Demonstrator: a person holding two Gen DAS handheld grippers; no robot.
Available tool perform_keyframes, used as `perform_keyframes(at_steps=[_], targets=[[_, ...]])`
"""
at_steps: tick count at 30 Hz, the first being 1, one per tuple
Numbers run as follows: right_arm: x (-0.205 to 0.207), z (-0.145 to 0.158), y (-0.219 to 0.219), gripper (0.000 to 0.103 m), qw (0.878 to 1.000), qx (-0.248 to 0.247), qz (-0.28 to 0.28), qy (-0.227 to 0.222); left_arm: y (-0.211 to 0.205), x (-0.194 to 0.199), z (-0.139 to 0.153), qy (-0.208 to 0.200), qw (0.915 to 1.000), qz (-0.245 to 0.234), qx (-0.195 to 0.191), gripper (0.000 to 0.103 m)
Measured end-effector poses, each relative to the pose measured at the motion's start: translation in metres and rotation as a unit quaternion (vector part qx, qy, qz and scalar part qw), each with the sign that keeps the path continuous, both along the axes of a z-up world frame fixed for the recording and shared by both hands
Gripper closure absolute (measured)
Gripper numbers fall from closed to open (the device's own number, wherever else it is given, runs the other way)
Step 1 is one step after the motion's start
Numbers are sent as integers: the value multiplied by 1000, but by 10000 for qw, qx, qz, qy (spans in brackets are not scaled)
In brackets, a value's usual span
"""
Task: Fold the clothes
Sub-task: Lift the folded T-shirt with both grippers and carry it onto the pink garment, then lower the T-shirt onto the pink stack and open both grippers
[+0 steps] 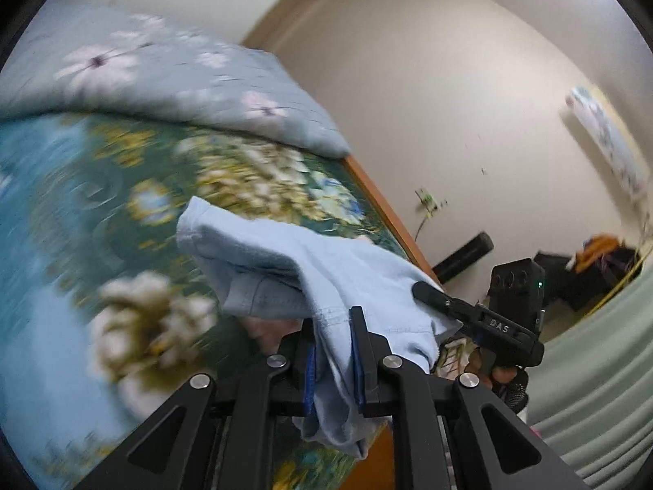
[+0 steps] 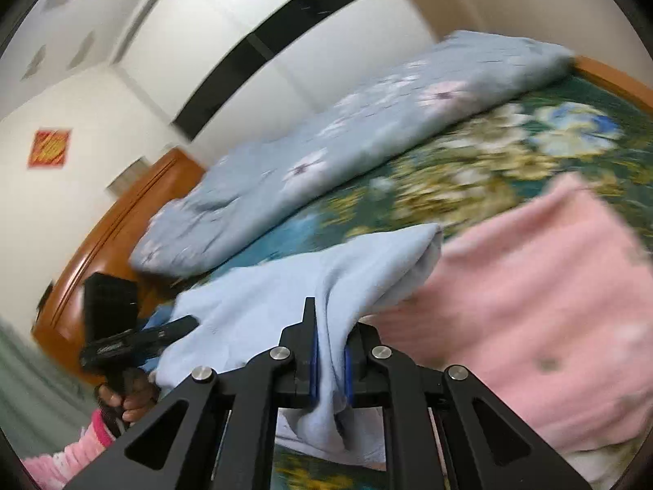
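From the left wrist camera I see my left gripper point(image 1: 332, 357) angled down over the bed, its blue-lined jaws clamped on a fold of the light blue garment point(image 1: 326, 269). The cloth runs up and away from the fingertips, bunching into a soft, matte hump ahead of them, with a stitched hem showing beside the right-hand finger and a loose end hanging below the jaws. To the right of my tool, the right gripper point(image 1: 424, 290) reaches into the same cloth from the side, a hand point(image 1: 496, 371) wrapped round its grip. Under everything lies the floral bedspread point(image 1: 102, 212), blurred, with a grey-blue flowered quilt point(image 1: 171, 77) beyond.

From the right wrist camera, my right gripper point(image 2: 330, 353) also tips downward and is pinched tight on the garment point(image 2: 285, 286). The fabric drapes over the fingers, stretching left toward the left gripper point(image 2: 179, 326), whose tip touches it; the hand point(image 2: 122, 396) holding that one wears a pink sleeve point(image 2: 69, 455). Right of my tool lies a fuzzy pink cloth point(image 2: 530, 318). A wooden headboard point(image 2: 106, 228) curves behind.
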State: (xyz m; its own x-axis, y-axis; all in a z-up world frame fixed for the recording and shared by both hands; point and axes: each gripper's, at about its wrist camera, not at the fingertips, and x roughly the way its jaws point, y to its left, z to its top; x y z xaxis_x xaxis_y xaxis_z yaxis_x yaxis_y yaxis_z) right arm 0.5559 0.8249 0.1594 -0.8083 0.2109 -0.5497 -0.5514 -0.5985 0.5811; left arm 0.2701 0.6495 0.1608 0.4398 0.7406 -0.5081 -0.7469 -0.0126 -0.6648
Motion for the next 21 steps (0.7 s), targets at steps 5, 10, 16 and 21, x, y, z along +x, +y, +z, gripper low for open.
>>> perform_keyframes(at_steps=[5, 10, 16, 21], targets=[[51, 7, 27, 93, 9969, 562, -369, -402, 47, 74, -3, 631, 9973, -316, 188, 86], [85, -42, 54, 93, 9914, -8, -1049, -776, 65, 112, -73, 1324, 9838, -780, -927, 85], [102, -70, 47, 91, 9898, -275, -1314, -480, 43, 84, -79, 1092, 9873, -718, -901, 66], [112, -36, 24, 81, 9819, 508, -1765, -453, 24, 75, -65, 1531, 9850, -471, -641, 67]])
